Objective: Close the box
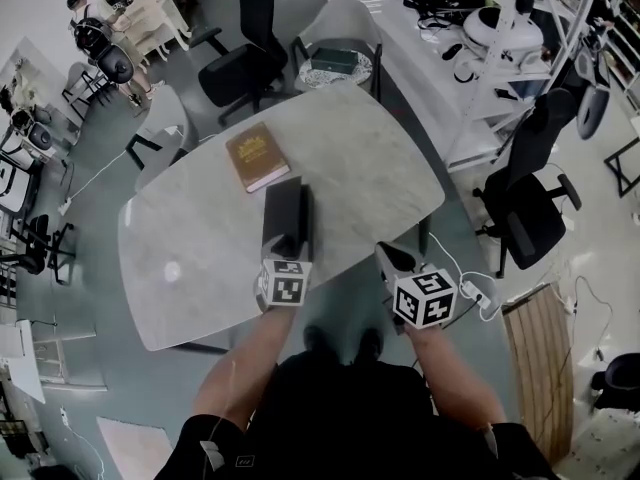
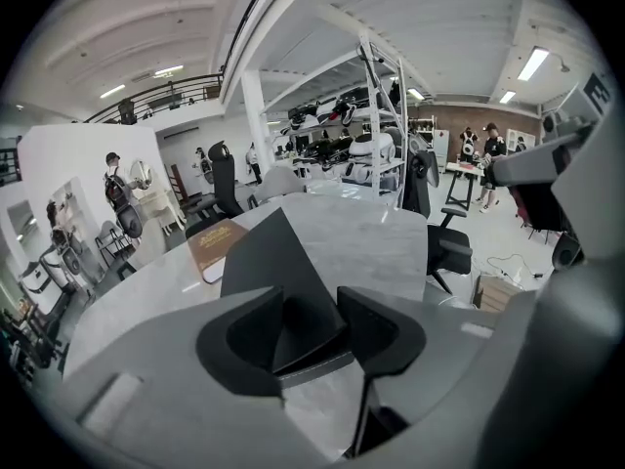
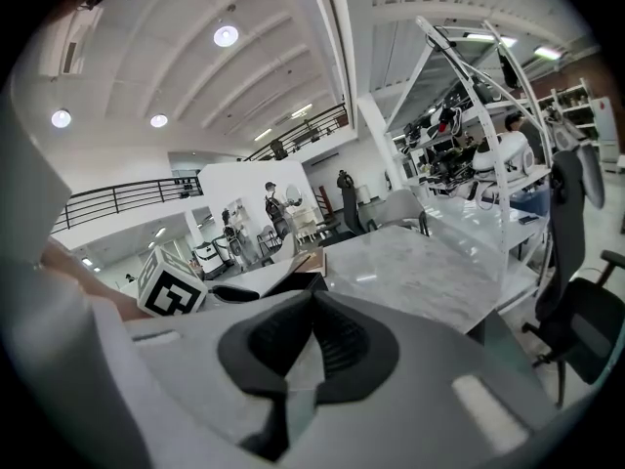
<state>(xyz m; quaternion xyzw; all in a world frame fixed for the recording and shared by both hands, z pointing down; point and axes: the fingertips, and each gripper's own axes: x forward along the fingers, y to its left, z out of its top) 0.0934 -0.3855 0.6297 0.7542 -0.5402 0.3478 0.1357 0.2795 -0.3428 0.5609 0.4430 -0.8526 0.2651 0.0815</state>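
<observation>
A black box (image 1: 285, 213) lies on the marble table (image 1: 200, 258), its thin black lid (image 2: 273, 262) raised at an angle. My left gripper (image 1: 290, 244) is at the box's near end. In the left gripper view the lid's near edge sits between the pads of the left gripper (image 2: 311, 325), which stand apart and do not press on it. My right gripper (image 1: 392, 256) hovers at the table's front right edge, right of the box. Its pads (image 3: 337, 335) meet at the tips with nothing between them. The box (image 3: 298, 282) shows just beyond them.
A brown book (image 1: 257, 156) lies on the table behind the box. A black office chair (image 1: 525, 203) stands at the right, another chair (image 1: 240, 68) and a white one (image 1: 340, 28) at the far side. A cluttered bench (image 1: 470, 28) runs along the back right.
</observation>
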